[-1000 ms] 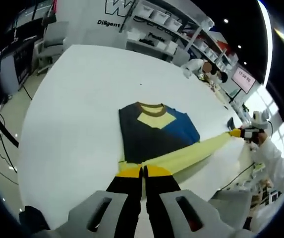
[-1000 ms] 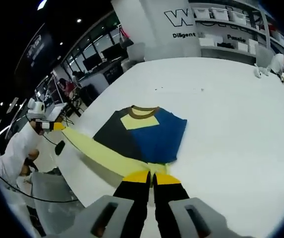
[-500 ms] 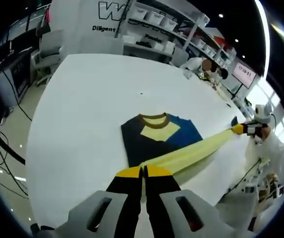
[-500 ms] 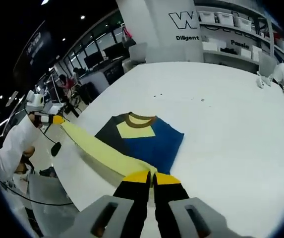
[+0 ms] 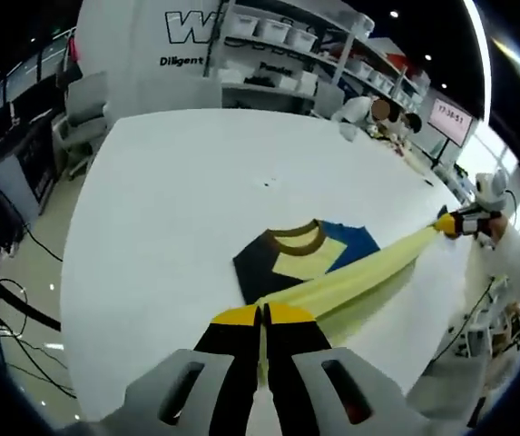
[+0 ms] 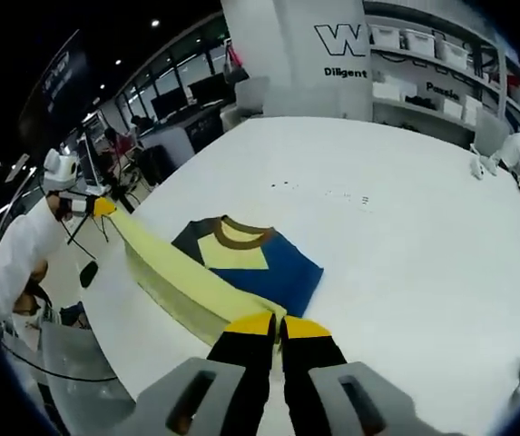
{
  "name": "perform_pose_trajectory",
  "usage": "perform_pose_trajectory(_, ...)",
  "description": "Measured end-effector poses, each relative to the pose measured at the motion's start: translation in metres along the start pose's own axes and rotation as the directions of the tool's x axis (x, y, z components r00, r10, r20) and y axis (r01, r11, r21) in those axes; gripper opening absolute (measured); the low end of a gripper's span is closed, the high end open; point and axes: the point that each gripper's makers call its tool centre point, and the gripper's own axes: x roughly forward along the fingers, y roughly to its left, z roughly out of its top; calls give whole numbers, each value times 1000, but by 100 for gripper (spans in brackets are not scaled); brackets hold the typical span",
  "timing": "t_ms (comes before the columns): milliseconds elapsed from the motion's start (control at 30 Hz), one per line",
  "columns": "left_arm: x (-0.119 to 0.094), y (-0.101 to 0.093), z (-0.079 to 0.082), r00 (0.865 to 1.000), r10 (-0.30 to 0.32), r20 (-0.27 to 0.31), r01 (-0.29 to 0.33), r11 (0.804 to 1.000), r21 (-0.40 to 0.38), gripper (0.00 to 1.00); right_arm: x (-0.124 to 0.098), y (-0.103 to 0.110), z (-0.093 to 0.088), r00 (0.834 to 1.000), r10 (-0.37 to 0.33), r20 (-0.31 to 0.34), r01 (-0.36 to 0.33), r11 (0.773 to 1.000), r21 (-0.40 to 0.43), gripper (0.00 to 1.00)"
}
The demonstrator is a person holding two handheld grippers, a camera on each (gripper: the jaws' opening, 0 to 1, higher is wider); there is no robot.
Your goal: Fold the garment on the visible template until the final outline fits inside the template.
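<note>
Garment (image 5: 307, 263) lies on white table (image 5: 169, 200); left gripper (image 5: 261, 316) and right gripper (image 6: 279, 324) each clamp its stretched yellow hem, jaws closed

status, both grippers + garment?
Left gripper and right gripper shut on garment's yellow hem edge, stretched taut above white table. Fold incomplete. No obstruction.

A broad white desk (image 5: 178, 200) stands before a white wall (image 6: 305, 54) with dark lettering. Shelves (image 5: 287, 45) of white bins (image 6: 414, 41) line it. A grey chair (image 5: 87, 95) sits near the far corner, and ceiling spotlights (image 6: 154, 24) glow overhead.
</note>
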Motion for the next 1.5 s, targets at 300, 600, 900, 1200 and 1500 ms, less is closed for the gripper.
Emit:
perform_pose_trajectory(300,9,7,9,1000,2,0,-2,1000,-5,0,13,-11,16,1000,-10,7,10,1000,1,0)
perform_pose_trajectory(600,32,15,25,1000,14,2,-14,1000,10,0,32,-25,31,999,-35,7,35,999,-19,0)
perform_pose_trajectory(900,62,27,14,999,15,-35,-15,1000,4,0,57,-34,28,999,-47,-15,47,998,-33,0)
perform_pose_trajectory(1200,84,38,11,999,21,-29,-21,1000,-5,0,82,-44,24,998,-60,-34,58,997,-47,0)
perform_pose_trajectory(1500,106,46,4,997,19,-71,-21,999,-26,0,101,-48,22,997,-64,-51,63,998,-31,0)
